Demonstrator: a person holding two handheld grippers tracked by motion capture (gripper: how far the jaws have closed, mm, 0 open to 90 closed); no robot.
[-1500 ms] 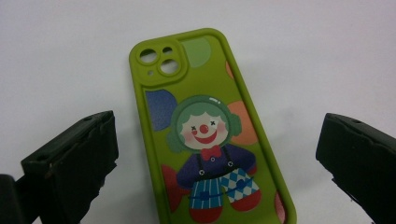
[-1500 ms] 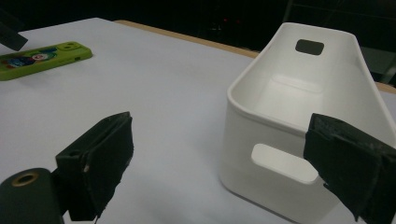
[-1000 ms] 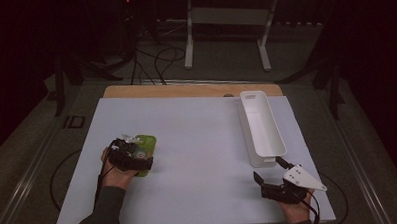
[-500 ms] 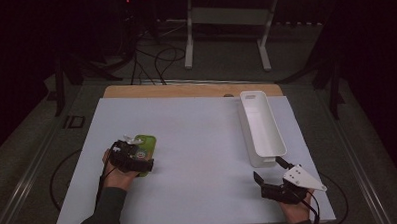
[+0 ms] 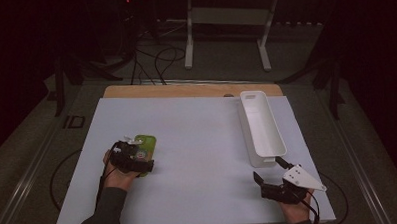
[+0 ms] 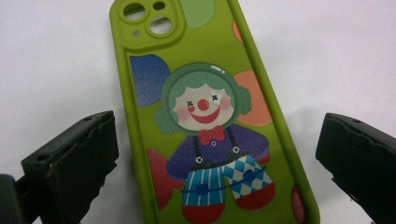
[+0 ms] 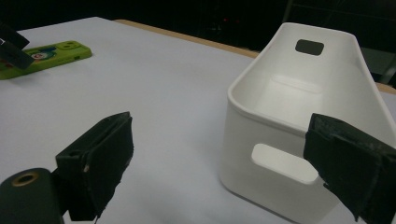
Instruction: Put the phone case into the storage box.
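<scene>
With its jaws apart astride the green clown phone case (image 6: 205,121), the left gripper (image 5: 133,157) risks pinching unevenly and skidding it sideways.

Bare sheet lies on both sides of the case (image 6: 205,126), under the left gripper (image 6: 215,154)'s spread jaws. Just ahead of the right gripper (image 7: 224,158) the bin (image 7: 299,121) blocks the way; to its left, open table.

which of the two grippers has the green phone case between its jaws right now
The left gripper. Its open jaws straddle the green phone case, which lies flat on the white table. The right gripper points at the white bin, jaws open with nothing between them.
</scene>
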